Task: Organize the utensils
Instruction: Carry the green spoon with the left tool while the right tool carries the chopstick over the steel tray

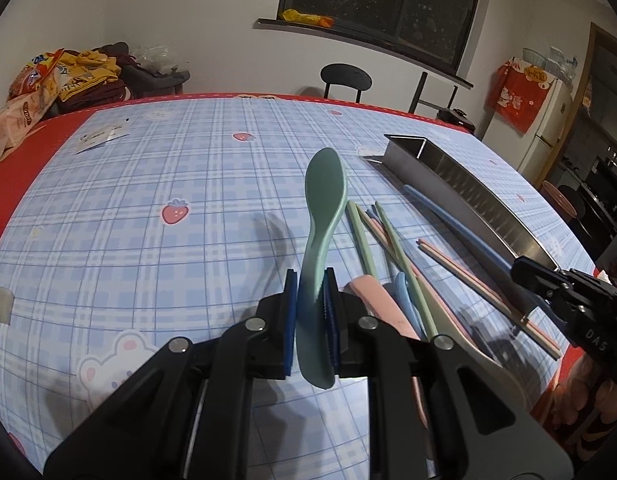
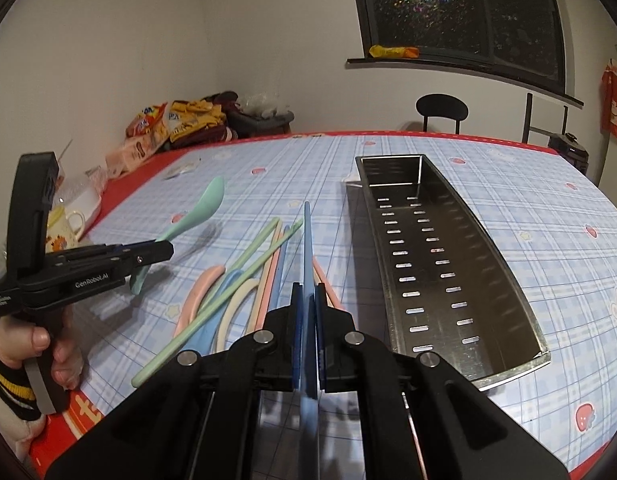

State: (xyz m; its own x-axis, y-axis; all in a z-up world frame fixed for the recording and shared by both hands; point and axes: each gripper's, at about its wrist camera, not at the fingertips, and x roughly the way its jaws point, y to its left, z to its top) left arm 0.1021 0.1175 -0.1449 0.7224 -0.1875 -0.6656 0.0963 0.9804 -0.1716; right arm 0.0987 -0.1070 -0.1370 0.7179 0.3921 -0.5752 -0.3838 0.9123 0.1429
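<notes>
On the plaid tablecloth (image 2: 528, 208) sits a long perforated steel tray (image 2: 504, 280), nothing visible inside it in the right wrist view; the left wrist view shows only its outer wall (image 1: 468, 196). Left of the tray, a loose pile of pastel utensils (image 2: 244, 288) lies flat, chopsticks and spoon handles crossing. Left gripper (image 1: 311, 300) pinches a green spoon (image 1: 323, 208) by its handle, bowl end pointing forward, lifted off the cloth. Right gripper (image 2: 308, 312) is clamped on a blue utensil (image 2: 307, 248), thin edge up, likely a chopstick or flat handle, hard to tell. Right view alone shows the person's left hand (image 2: 48, 344) and a mug (image 2: 64, 224) at the table edge.
</notes>
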